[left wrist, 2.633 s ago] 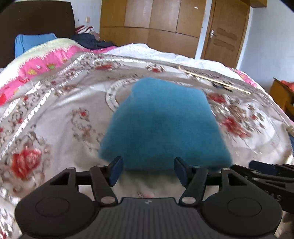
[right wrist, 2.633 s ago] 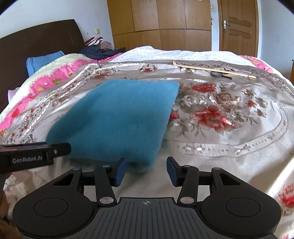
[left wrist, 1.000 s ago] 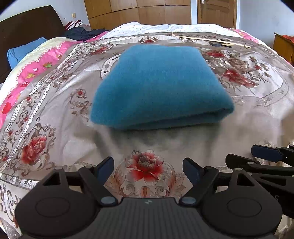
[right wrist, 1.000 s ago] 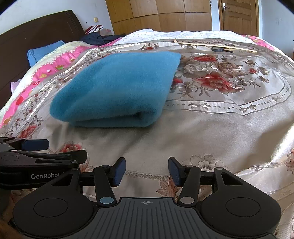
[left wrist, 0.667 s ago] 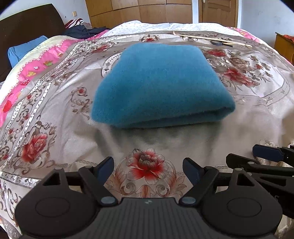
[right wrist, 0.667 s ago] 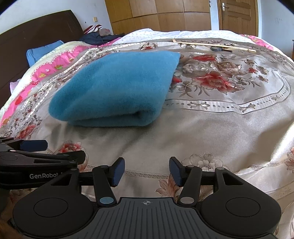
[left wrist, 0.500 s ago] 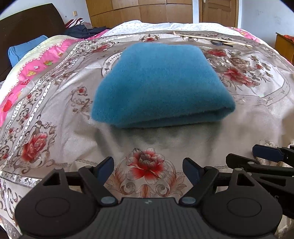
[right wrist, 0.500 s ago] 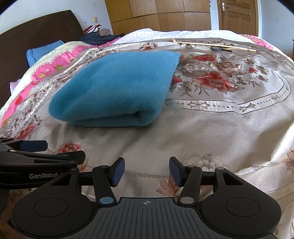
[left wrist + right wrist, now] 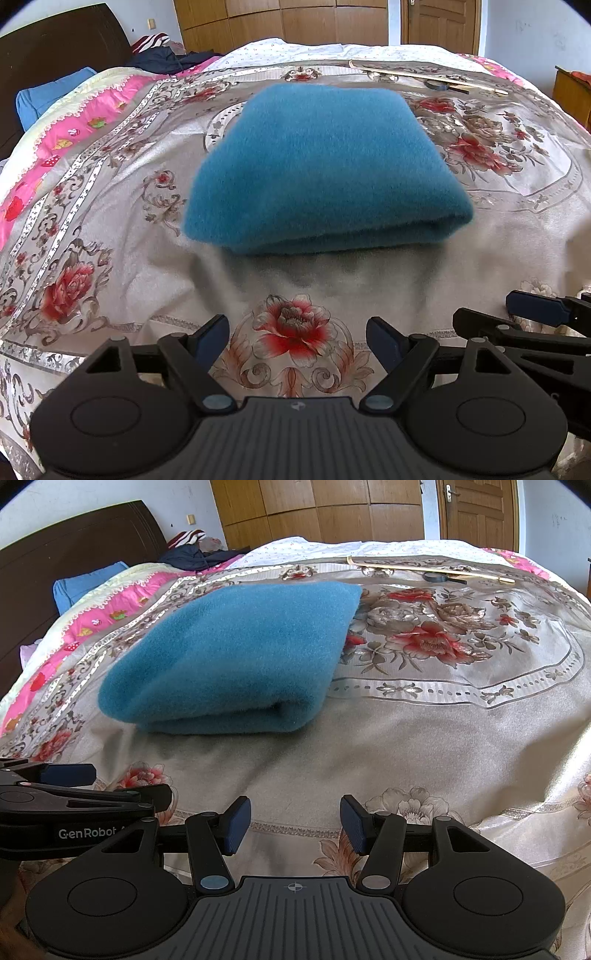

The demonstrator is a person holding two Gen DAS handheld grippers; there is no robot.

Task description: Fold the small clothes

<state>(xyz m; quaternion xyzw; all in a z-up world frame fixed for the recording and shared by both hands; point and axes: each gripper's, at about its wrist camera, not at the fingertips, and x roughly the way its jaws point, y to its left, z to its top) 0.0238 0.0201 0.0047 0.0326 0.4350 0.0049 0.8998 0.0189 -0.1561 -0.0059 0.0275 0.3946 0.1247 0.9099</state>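
Observation:
A blue fleece garment (image 9: 325, 166) lies folded in a thick rectangle on the flowered bedspread (image 9: 110, 229), its rounded fold edge toward me. It also shows in the right wrist view (image 9: 236, 657), left of centre. My left gripper (image 9: 297, 341) is open and empty, held back from the near edge of the garment. My right gripper (image 9: 295, 825) is open and empty, also back from it and to its right. Each gripper shows at the edge of the other's view.
A long wooden stick (image 9: 428, 75) and a dark tape roll (image 9: 437, 85) lie at the far side of the bed. A blue pillow (image 9: 85, 585), dark clothes (image 9: 199, 559) and a dark headboard are at the far left. Wooden wardrobes and a door stand behind.
Since 2.6 s ago both grippers have drawn back from the garment's near edge, and the left has opened wider. Over the last second almost nothing has moved.

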